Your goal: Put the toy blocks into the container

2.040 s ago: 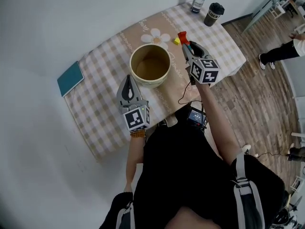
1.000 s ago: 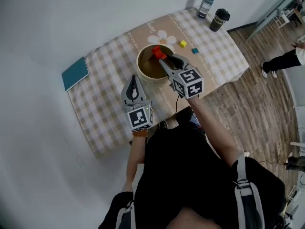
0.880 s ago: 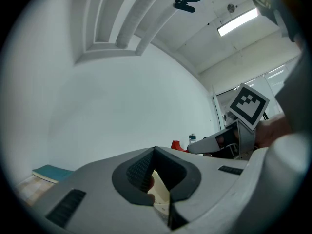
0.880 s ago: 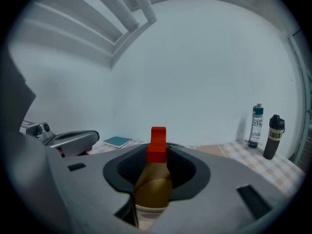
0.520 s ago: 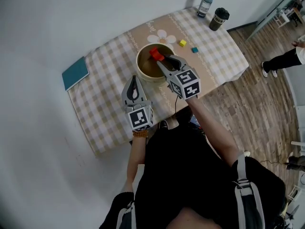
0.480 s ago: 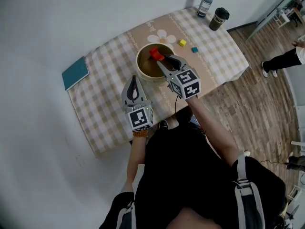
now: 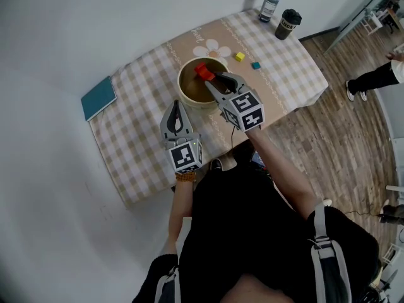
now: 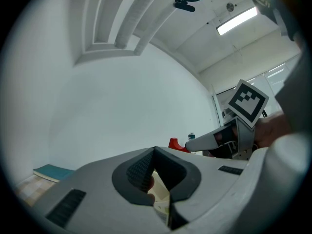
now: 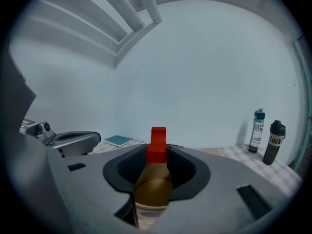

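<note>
A beige round container (image 7: pixel 189 93) stands mid-table. My right gripper (image 7: pixel 208 77) is shut on a red block (image 7: pixel 202 71) and holds it over the container's opening. In the right gripper view the red block (image 9: pixel 157 144) sticks up between the jaws, with the container's brown inside (image 9: pixel 153 188) below. A yellow block (image 7: pixel 240 56) and a teal block (image 7: pixel 256 65) lie on the cloth to the container's right. My left gripper (image 7: pixel 175 106) is shut and empty, just in front of the container. In the left gripper view its tips (image 8: pixel 155 151) meet, and the red block (image 8: pixel 176 144) shows beyond.
The table has a checked cloth (image 7: pixel 139 144). A teal book (image 7: pixel 99 98) lies at its left. A bottle (image 7: pixel 270 2) and a dark cup (image 7: pixel 286 23) stand at the far right corner. A person (image 7: pixel 379 74) stands on the wooden floor at the right.
My right gripper has carried the red block from beside the yellow block leftward to above the container, then held almost still. The left gripper has kept its place.
</note>
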`<state>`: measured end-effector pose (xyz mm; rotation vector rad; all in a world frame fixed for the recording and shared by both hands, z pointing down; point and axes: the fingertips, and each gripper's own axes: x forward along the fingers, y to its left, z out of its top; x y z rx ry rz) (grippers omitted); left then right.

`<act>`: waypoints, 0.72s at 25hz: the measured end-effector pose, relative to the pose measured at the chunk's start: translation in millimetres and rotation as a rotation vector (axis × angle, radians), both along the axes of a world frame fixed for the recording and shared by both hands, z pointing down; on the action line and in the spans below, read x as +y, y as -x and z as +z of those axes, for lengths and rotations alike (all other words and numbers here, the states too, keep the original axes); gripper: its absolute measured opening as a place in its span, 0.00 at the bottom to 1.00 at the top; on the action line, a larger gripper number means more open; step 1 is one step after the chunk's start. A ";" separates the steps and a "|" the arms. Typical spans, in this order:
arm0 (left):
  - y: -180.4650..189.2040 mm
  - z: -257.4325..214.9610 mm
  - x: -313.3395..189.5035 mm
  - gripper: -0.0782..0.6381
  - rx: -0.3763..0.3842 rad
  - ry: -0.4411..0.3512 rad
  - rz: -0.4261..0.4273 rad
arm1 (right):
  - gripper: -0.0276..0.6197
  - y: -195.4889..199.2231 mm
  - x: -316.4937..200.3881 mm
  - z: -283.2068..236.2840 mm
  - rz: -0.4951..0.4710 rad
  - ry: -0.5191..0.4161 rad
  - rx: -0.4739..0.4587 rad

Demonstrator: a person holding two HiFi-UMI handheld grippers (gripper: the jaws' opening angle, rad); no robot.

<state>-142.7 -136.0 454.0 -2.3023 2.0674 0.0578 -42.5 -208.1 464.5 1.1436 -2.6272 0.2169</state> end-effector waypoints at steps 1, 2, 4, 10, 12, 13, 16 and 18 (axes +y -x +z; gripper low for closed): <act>-0.8 -0.4 -0.2 0.11 0.000 0.000 0.000 | 0.24 0.4 0.5 -2.8 -0.008 -0.013 -0.008; -1.3 -0.5 -0.3 0.11 0.001 0.000 0.001 | 0.25 1.4 1.3 -6.3 -0.019 -0.032 -0.018; -1.4 0.3 -0.6 0.11 0.000 0.002 0.001 | 0.38 4.2 3.0 -12.5 -0.043 -0.062 -0.043; -4.8 0.9 -2.7 0.11 -0.003 0.007 0.006 | 0.43 2.2 3.8 -15.1 -0.057 -0.069 -0.066; -7.1 1.3 -3.1 0.11 -0.004 0.007 0.010 | 0.42 -0.5 3.5 -15.2 -0.054 -0.071 -0.068; -8.0 1.7 -3.3 0.11 -0.004 0.008 0.011 | 0.43 -1.9 3.1 -15.2 -0.051 -0.072 -0.068; -10.2 2.1 -4.3 0.11 -0.005 0.010 0.014 | 0.42 -8.0 0.2 -15.4 -0.036 -0.076 -0.066; -11.1 2.4 -5.1 0.11 -0.007 0.012 0.015 | 0.42 -14.1 -3.5 -15.1 -0.021 -0.077 -0.066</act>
